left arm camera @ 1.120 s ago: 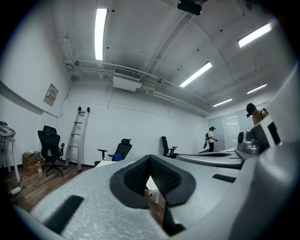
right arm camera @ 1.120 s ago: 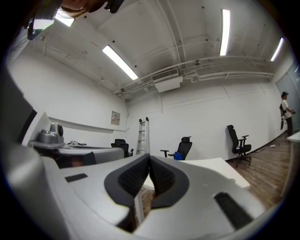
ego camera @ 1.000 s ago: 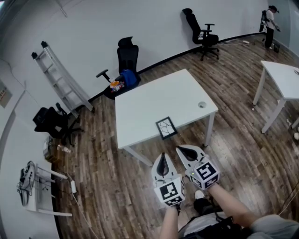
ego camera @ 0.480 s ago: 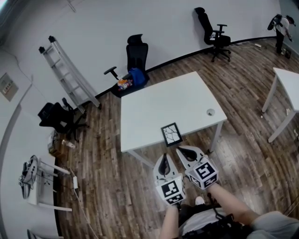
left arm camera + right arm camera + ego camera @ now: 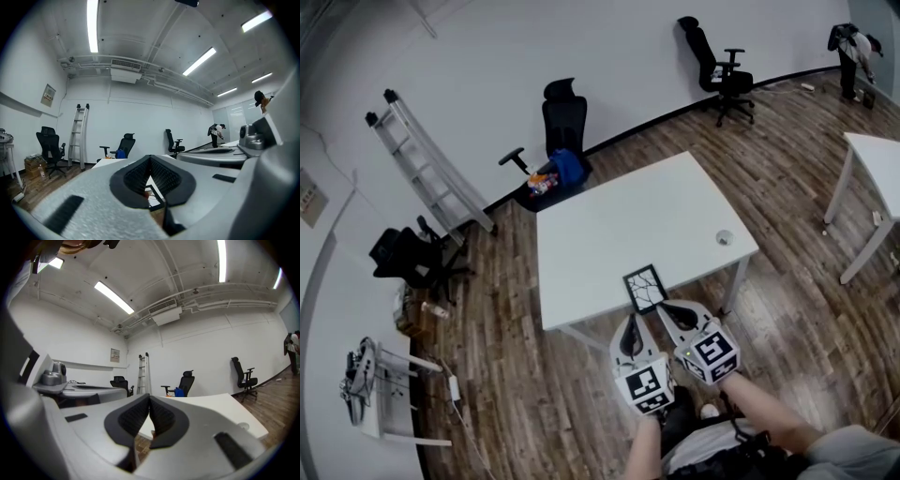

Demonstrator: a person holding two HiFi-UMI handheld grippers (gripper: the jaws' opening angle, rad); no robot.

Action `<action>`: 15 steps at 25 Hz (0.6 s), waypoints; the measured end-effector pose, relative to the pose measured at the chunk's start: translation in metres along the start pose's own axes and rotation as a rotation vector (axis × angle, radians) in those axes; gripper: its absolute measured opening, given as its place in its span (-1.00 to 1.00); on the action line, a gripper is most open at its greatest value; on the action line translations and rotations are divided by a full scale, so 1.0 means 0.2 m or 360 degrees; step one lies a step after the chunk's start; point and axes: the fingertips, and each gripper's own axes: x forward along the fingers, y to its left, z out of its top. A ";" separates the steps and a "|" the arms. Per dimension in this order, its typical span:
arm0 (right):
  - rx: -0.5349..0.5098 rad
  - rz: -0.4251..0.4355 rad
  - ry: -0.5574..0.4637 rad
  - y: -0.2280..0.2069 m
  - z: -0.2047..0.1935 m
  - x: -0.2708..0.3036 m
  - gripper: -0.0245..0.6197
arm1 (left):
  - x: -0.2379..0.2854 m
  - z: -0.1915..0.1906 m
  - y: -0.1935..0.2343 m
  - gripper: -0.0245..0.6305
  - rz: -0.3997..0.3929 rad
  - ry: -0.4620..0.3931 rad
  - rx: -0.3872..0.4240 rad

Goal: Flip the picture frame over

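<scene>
A small black picture frame (image 5: 644,288) with a white, crack-patterned picture lies flat near the front edge of the white table (image 5: 609,220). Both grippers hover side by side just short of that edge. My left gripper (image 5: 629,323) sits below and slightly left of the frame, jaws shut and empty. My right gripper (image 5: 667,307) points at the frame's near right corner, also shut on nothing. In the left gripper view the frame (image 5: 153,199) peeks out under the closed jaws (image 5: 150,161). The right gripper view shows its closed jaws (image 5: 150,401) with the table (image 5: 211,411) beyond.
A small round disc (image 5: 725,238) lies at the table's right side. Black office chairs (image 5: 560,127) stand behind the table, one with a blue bag. A ladder (image 5: 427,169) leans on the wall. A second white table (image 5: 877,164) is at right, a person (image 5: 853,47) far back.
Both grippers have come forward toward the table's front edge, keeping side by side and shut. The frame now lies just ahead of their tips; it has not moved on the table.
</scene>
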 end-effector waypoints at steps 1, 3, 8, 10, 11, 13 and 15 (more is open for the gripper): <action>0.0003 -0.0015 0.0004 -0.03 -0.01 0.03 -0.91 | 0.04 -0.01 0.02 -0.92 -0.0007 0.0009 -0.0005; 0.0018 -0.0042 0.0021 -0.08 -0.02 0.10 -0.91 | 0.12 -0.02 0.06 -0.92 -0.0019 0.0023 -0.0021; 0.0066 -0.0131 0.0074 -0.22 -0.09 0.29 -0.91 | 0.33 -0.09 0.14 -0.92 -0.0067 0.0082 -0.0040; 0.0091 -0.0176 0.0102 -0.26 -0.13 0.36 -0.91 | 0.41 -0.15 0.19 -0.92 -0.0085 0.0129 -0.0056; 0.0103 -0.0194 0.0118 -0.29 -0.16 0.40 -0.91 | 0.45 -0.18 0.21 -0.92 -0.0092 0.0157 -0.0060; 0.0119 -0.0231 0.0140 -0.33 -0.21 0.46 -0.91 | 0.51 -0.26 0.26 -0.92 -0.0101 0.0219 -0.0071; 0.0137 -0.0277 0.0171 -0.37 -0.27 0.50 -0.91 | 0.56 -0.35 0.29 -0.92 -0.0115 0.0285 -0.0078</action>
